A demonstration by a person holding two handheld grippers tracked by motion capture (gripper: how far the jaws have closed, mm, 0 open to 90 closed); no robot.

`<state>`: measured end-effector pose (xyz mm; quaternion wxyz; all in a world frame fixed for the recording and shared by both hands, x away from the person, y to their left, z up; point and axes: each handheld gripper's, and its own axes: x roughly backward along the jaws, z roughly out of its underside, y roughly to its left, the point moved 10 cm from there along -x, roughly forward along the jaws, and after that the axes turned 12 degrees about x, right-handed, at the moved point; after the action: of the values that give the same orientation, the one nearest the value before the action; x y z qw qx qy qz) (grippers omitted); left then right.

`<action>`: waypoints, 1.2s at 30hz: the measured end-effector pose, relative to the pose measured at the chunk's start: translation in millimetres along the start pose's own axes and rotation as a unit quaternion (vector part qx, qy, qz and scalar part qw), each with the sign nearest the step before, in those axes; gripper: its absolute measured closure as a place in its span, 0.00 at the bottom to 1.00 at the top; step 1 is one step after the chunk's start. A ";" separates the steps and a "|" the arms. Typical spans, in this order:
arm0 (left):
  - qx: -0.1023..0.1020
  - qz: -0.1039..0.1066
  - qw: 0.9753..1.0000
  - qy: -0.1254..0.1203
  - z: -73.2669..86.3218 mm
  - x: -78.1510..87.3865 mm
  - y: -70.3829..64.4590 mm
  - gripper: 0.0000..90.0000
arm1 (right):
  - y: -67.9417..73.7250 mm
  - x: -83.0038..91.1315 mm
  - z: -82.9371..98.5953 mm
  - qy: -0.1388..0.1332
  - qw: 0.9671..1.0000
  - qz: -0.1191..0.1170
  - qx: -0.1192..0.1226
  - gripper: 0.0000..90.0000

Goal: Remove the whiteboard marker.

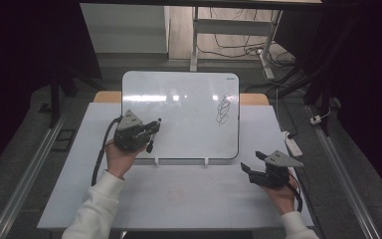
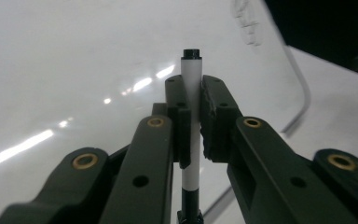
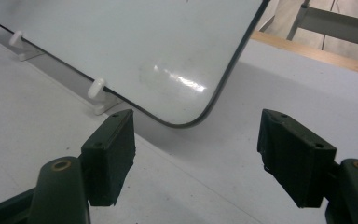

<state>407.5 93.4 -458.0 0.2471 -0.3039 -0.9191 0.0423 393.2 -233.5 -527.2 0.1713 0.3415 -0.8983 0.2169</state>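
Observation:
A whiteboard leans on small white stands in the middle of the table, with a black scribble near its upper right. My left gripper is over the board's left lower part, shut on a white marker with black ends that crosses between the jaws. The marker points along the board's surface. My right gripper hovers over the table by the board's lower right corner, jaws wide apart, nothing between them.
The white table top lies on a wooden table. A white power strip lies at the right edge. Table legs and cables stand beyond the far edge. Metal rails run along the floor on both sides.

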 end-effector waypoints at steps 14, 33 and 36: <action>-0.013 0.098 0.995 0.005 3.7 -7.5 -60.3 0.91 | 23.5 -1.8 -14.5 0.002 0.999 -0.044 -0.001 0.33; -0.039 0.146 0.988 0.024 23.3 -30.3 -106.7 0.91 | 85.0 -25.6 -40.8 0.002 0.991 -0.134 -0.019 0.32; -0.046 0.149 0.987 0.025 27.2 -35.0 -112.9 0.91 | 92.5 -29.4 -42.1 0.008 0.990 -0.143 -0.016 0.31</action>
<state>358.0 -16.6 -471.1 0.2470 -0.4491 -0.8582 0.0286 357.1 -134.0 -530.1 0.2126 0.4621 -0.8422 0.1787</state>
